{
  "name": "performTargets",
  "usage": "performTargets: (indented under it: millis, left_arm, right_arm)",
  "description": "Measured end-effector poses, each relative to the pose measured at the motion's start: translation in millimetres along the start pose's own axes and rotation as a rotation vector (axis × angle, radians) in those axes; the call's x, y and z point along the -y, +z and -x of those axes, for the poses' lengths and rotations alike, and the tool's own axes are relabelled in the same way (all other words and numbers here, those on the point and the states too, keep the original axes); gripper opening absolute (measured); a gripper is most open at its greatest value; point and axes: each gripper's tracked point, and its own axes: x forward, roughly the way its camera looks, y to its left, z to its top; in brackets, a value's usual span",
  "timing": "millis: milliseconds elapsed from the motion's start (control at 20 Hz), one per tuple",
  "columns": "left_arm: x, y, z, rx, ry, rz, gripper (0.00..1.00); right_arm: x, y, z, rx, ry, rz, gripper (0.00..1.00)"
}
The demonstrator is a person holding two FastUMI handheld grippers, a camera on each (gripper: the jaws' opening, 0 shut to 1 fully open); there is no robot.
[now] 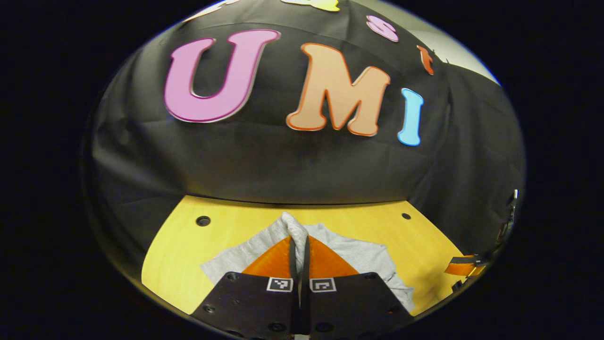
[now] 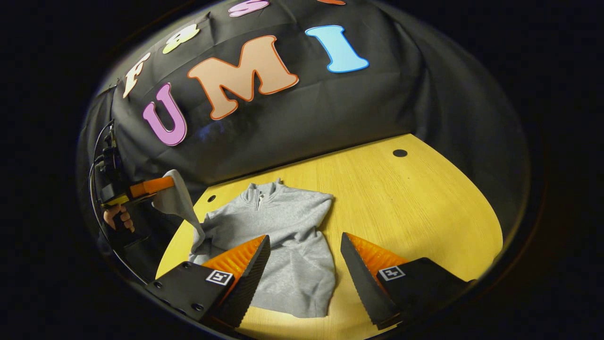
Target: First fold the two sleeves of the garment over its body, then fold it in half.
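A grey zip-neck sweatshirt (image 2: pixel 288 222) lies flat on the yellow wooden table (image 2: pixel 415 208), collar toward the black wall. In the left gripper view my left gripper (image 1: pixel 299 241) is shut on a fold of the grey sleeve (image 1: pixel 293 225), held above the garment (image 1: pixel 358 255). The right gripper view shows that same left gripper (image 2: pixel 163 184) at the table's left edge, with the sleeve (image 2: pixel 181 205) hanging from it down to the shoulder. My right gripper (image 2: pixel 306 238) hovers open over the sweatshirt's lower body, with no cloth pinched between its fingers.
The black cloth wall (image 2: pixel 306 108) closes off the table's far side. A hand (image 2: pixel 118 217) holds the left gripper off the table's left edge. Round holes (image 2: pixel 399 153) dot the tabletop. The right gripper (image 1: pixel 465 267) appears small at the right rim of the left gripper view.
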Motion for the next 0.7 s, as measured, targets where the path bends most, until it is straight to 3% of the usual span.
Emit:
performTargets:
  millis: [150, 200, 700]
  left_arm:
    - [37, -9, -21, -0.036, -0.053, -0.046, 0.00]
    - [47, -17, -27, -0.051, -0.069, -0.067, 0.00]
    - [136, -90, -91, -0.206, -0.194, -0.208, 0.00]
  right_arm:
    - [15, -8, 7, -0.004, -0.022, -0.022, 0.90]
    - [19, -10, 9, -0.007, -0.026, -0.031, 0.96]
    - [40, -27, 26, -0.024, -0.043, -0.062, 0.96]
